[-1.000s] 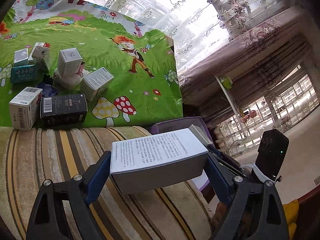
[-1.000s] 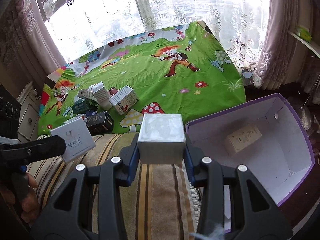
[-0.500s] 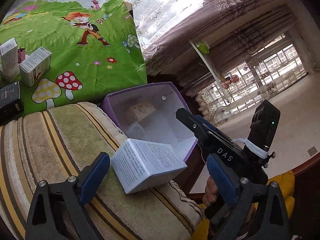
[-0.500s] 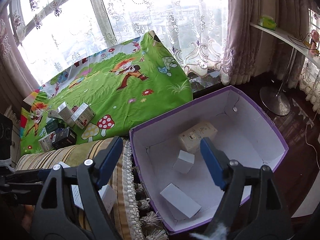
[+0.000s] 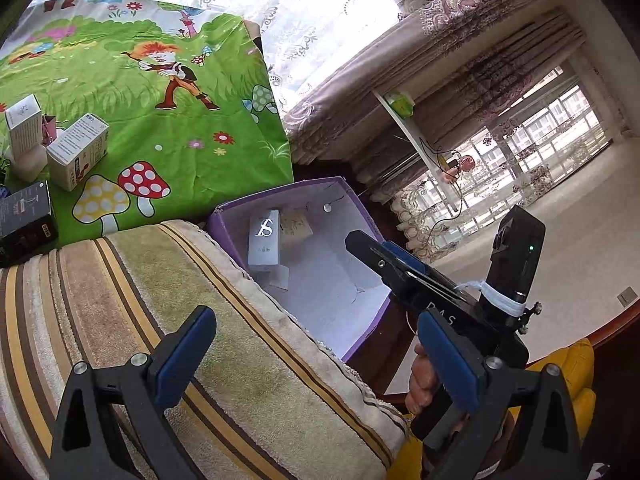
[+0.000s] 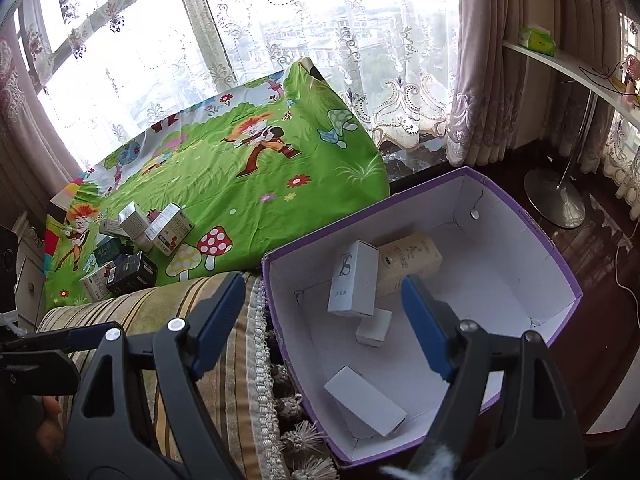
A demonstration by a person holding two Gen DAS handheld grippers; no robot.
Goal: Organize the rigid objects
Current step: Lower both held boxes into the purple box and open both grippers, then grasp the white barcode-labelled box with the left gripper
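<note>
Left gripper, jaws spread wide after just opening further, nothing between its blue pads; it hangs above the striped cushion, beside the near edge of the purple bin. Right gripper, jaws likewise apart and empty after opening within the last moment, poised over the bin's open top, with its left finger over the cushion's fringed edge and its right finger over the white interior. Inside the bin, four cartons: a tall white box printed with a large letter S leans against the beige box at the far wall; a small white cube lies just in front of the tall one; a plain white box lies flat near the front wall, apart from the others. In the left wrist view the tall white box and the beige box show side by side at the bin's far end. On the green cartoon cloth beyond the cushion, a cluster of unsorted boxes stands well apart from the bin; among them, a black carton and a white carton near the mushroom print. The right gripper's black body and the hand holding it appear at the right of the left wrist view.
</note>
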